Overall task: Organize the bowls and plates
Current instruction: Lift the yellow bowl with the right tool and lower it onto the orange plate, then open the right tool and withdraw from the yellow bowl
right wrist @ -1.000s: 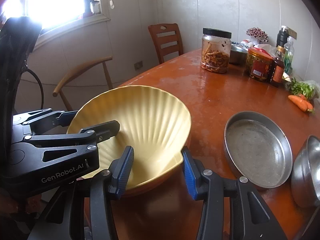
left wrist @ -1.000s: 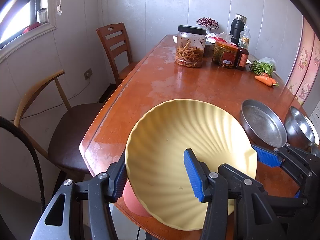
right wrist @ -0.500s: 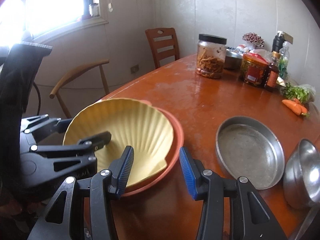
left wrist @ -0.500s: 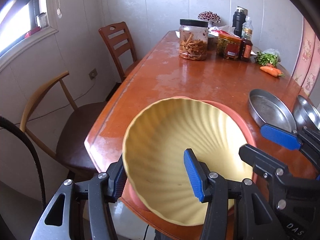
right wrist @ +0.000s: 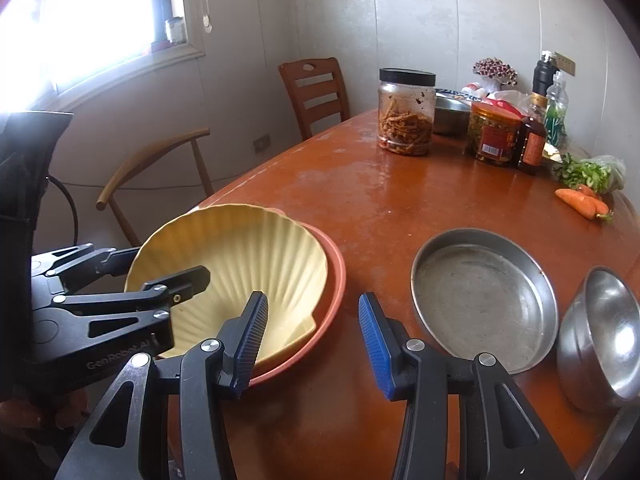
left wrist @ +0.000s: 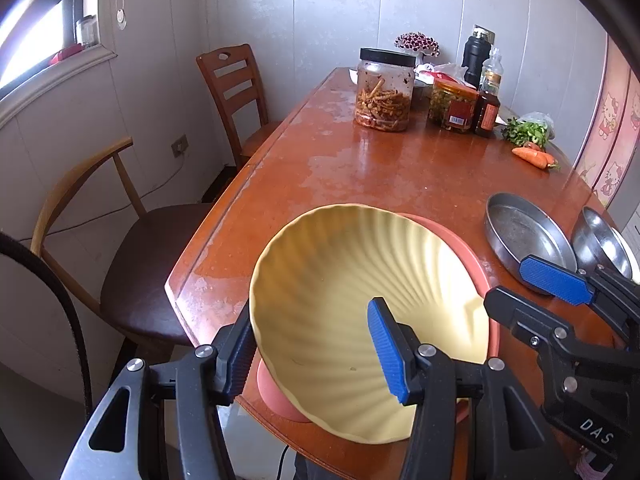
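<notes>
since the yellow shell-shaped bowl (left wrist: 360,304) looks like thin, stiff, glossy plastic, i judge it light but slippery, best pinched at its near rim, one pad inside and one outside. it sits nested in the pink plate (right wrist: 334,280) straight ahead of my left gripper (left wrist: 316,356), whose jaws are clamped on that rim. my right gripper (right wrist: 310,344) hovers half-spread and empty, the plate's edge at its left pad, the steel pan (right wrist: 484,300) just ahead to its right.

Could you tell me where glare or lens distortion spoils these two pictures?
Right wrist view: the window is blown out white, hiding the outdoors. Left wrist view: fisheye bends the walls, dark vignette in the corners, soft sheen on the table; the yellow shell plate stays sharp.
</notes>
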A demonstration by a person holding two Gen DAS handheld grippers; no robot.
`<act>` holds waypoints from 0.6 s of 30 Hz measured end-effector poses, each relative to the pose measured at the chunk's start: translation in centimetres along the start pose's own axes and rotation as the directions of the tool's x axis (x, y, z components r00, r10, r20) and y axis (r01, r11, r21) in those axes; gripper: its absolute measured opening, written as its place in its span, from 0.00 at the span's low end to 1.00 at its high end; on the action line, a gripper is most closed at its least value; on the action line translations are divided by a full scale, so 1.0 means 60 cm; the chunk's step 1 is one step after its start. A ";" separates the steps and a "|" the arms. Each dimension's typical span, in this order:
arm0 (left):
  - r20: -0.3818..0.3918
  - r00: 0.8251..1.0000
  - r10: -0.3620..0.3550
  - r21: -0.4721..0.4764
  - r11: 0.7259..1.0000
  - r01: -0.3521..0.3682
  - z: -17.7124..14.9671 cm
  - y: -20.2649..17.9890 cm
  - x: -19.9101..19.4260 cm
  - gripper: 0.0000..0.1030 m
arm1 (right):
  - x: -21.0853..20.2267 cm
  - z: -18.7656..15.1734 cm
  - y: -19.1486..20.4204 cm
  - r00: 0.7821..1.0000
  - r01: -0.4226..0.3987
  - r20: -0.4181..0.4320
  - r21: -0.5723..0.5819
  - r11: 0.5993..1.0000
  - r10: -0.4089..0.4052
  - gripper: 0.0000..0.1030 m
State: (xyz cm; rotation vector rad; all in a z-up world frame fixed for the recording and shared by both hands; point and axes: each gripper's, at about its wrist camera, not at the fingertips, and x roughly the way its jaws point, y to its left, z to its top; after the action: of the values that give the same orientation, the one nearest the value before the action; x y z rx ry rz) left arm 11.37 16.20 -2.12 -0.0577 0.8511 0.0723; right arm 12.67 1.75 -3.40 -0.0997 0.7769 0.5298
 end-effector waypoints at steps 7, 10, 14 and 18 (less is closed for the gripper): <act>0.020 1.000 0.007 -0.011 1.000 -0.007 0.002 0.003 -0.014 0.56 | -0.008 -0.002 -0.024 1.000 0.007 -0.006 0.041 0.999 -0.006 0.48; 0.038 0.999 0.001 -0.018 1.000 0.000 0.003 0.005 -0.023 0.58 | -0.013 -0.005 -0.041 1.000 0.029 -0.010 0.058 0.998 -0.028 0.48; 0.057 0.998 0.010 -0.046 0.999 -0.007 0.003 0.013 -0.036 0.60 | -0.016 -0.012 -0.063 0.998 0.053 -0.030 0.076 0.996 -0.051 0.48; 0.063 0.998 0.004 -0.055 0.998 0.000 0.002 0.014 -0.044 0.60 | -0.008 -0.015 -0.076 0.995 0.078 -0.066 0.070 0.995 -0.073 0.48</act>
State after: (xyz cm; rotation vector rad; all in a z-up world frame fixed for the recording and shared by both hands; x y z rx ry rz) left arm 9.62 16.96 -0.09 -0.1055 0.7858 0.0989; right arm 14.04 -2.67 -4.18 -0.0792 0.8501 0.4279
